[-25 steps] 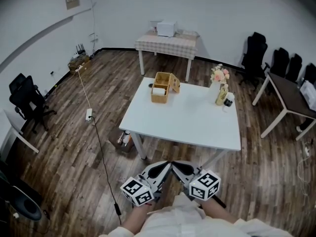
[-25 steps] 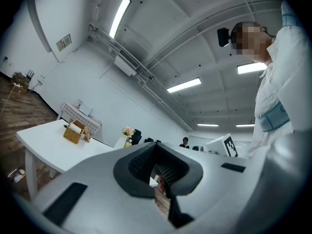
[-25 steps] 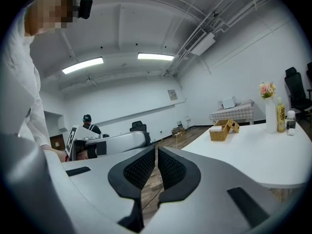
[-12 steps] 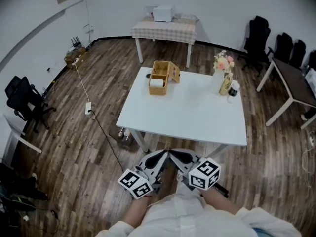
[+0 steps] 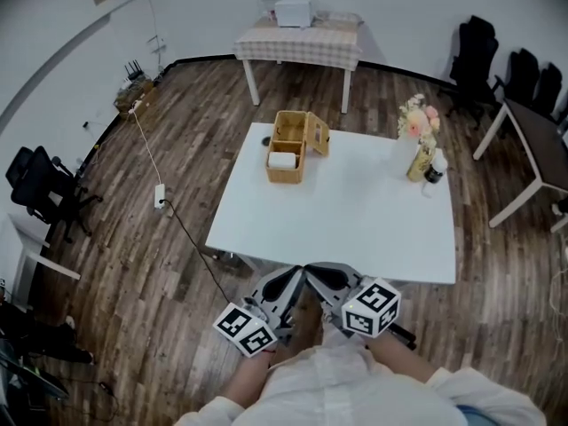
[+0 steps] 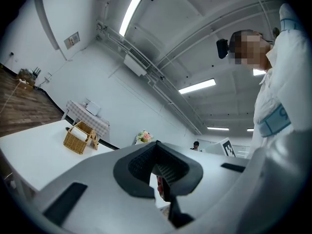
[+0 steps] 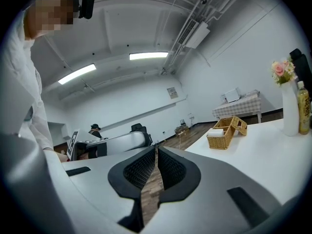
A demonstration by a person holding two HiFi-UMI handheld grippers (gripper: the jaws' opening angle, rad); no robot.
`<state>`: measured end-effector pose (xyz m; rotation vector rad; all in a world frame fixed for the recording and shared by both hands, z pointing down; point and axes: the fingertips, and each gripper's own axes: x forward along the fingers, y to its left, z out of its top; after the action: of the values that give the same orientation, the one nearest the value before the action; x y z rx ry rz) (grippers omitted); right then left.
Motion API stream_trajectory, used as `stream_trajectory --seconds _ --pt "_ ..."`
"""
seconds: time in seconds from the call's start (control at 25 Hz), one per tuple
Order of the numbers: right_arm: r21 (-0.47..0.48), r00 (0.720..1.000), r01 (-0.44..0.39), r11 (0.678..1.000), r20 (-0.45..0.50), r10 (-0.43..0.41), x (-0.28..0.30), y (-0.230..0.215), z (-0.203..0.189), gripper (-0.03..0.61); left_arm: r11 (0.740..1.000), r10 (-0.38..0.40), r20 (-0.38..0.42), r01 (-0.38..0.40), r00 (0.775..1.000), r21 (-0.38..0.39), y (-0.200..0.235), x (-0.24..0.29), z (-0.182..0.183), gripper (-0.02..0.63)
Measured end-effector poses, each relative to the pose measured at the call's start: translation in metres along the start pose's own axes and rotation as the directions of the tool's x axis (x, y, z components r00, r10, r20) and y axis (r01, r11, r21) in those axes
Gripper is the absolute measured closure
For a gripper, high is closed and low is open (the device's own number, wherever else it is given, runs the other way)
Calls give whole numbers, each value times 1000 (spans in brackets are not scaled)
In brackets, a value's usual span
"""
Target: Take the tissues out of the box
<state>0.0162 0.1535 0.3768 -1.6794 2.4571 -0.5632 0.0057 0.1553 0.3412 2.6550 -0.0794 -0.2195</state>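
A wicker tissue box [image 5: 287,151] stands at the far left of the white table [image 5: 355,220], its lid [image 5: 318,134] swung open to the right. White tissues [image 5: 282,160] lie inside. The left gripper view shows the box [image 6: 78,138] far off, and so does the right gripper view, box [image 7: 225,132] and tissues [image 7: 215,132] alike. My left gripper [image 5: 293,278] and right gripper [image 5: 318,273] are held close to my body, tips together, just short of the table's near edge. Both are shut and hold nothing, as the left gripper [image 6: 157,145] and right gripper [image 7: 156,147] show in their own views.
A vase of flowers [image 5: 417,136] and a bottle [image 5: 435,171] stand at the table's far right. Behind is a checked-cloth table [image 5: 300,43]. Black chairs [image 5: 40,185] stand at left, more chairs [image 5: 475,56] at right. A cable with a socket [image 5: 161,204] lies on the wood floor.
The table has come nearer and lower in the head view as I walk toward it. Both grippers stay shut and together in front of me.
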Motion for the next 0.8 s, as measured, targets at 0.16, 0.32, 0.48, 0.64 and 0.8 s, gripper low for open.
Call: stream_trajectory --seconds 0.16,0.32,0.48,0.64,0.8 --pt "19 1000 -19 1000 -15 19 17 -29 13 540 1000 18 6 -18 1000 -21 26 26 7 612" --pt "22 999 -30 999 -22 31 32 -57 27 540 999 32 12 -31 999 -31 48 50 17 612" --pt "23 999 -41 999 -23 41 47 -81 42 540 999 43 8 -43 999 -33 68 74 27 612" --pt "24 999 -41 999 -20 41 55 -108 60 540 998 47 12 -47 999 -30 83 102 36 612" --pt "43 999 -42 998 -16 43 60 -136 71 540 999 45 3 -45 999 -23 97 129 40 612"
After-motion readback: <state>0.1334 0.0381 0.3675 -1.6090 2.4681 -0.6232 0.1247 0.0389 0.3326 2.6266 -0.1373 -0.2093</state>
